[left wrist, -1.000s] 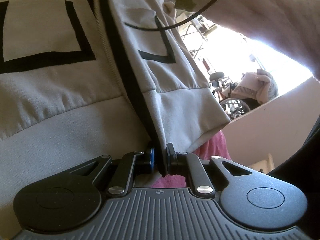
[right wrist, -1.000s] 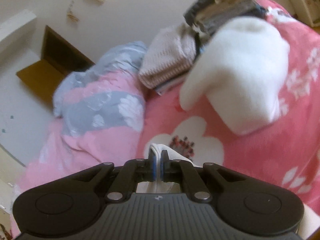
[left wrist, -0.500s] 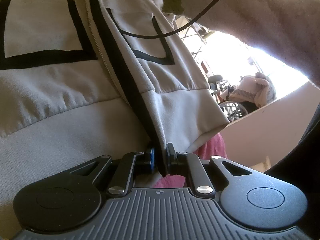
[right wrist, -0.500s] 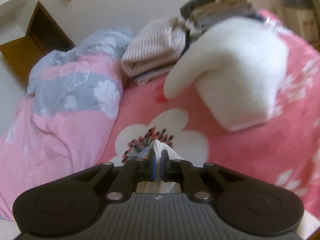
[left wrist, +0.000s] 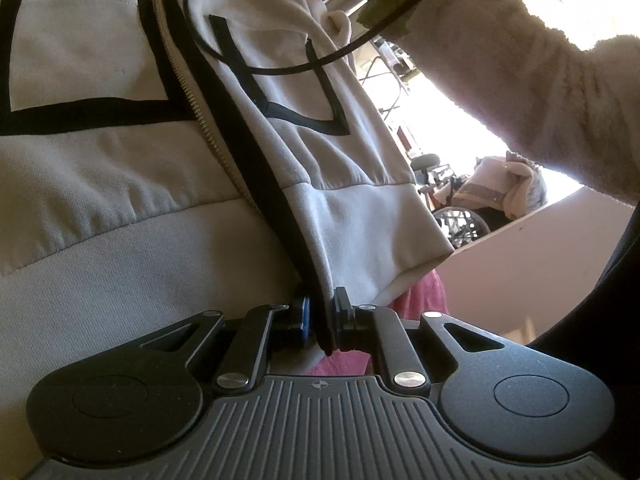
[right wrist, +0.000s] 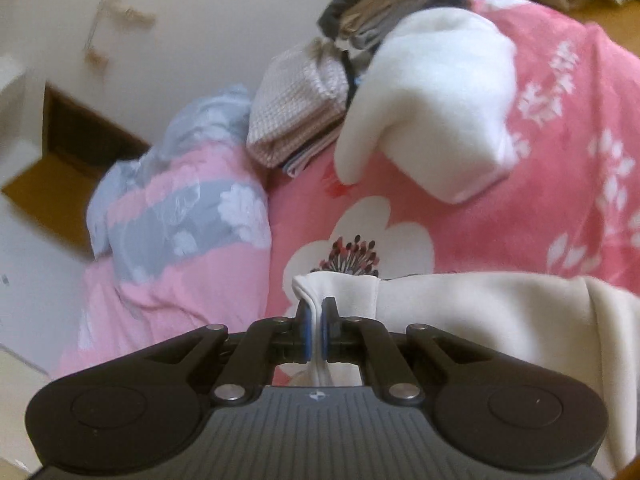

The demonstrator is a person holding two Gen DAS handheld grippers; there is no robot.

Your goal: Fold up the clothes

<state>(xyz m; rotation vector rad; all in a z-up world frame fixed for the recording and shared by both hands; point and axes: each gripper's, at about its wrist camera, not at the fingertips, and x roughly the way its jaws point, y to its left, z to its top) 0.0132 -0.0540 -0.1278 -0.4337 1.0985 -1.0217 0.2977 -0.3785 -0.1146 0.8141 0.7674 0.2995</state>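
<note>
A pale grey zip jacket (left wrist: 120,208) with black outlined patches hangs in front of the left wrist camera and fills most of that view. My left gripper (left wrist: 320,314) is shut on its dark zip edge at the hem. In the right wrist view my right gripper (right wrist: 315,320) is shut on a white corner of the same jacket (right wrist: 480,304), whose cream cloth stretches off to the right over the pink flowered blanket (right wrist: 480,224).
On the bed lie a folded white fleece (right wrist: 436,120), a stack of folded knitwear (right wrist: 304,112) and a pink-and-grey quilt (right wrist: 180,232). A person's fleece sleeve (left wrist: 540,92) and a black cable (left wrist: 304,66) cross the top of the left view. A wheelchair (left wrist: 460,220) stands beyond.
The right gripper has shifted and rolled, and more of the cream cloth now spreads to its right. The jacket hangs slightly differently before the left gripper, which has stayed put.
</note>
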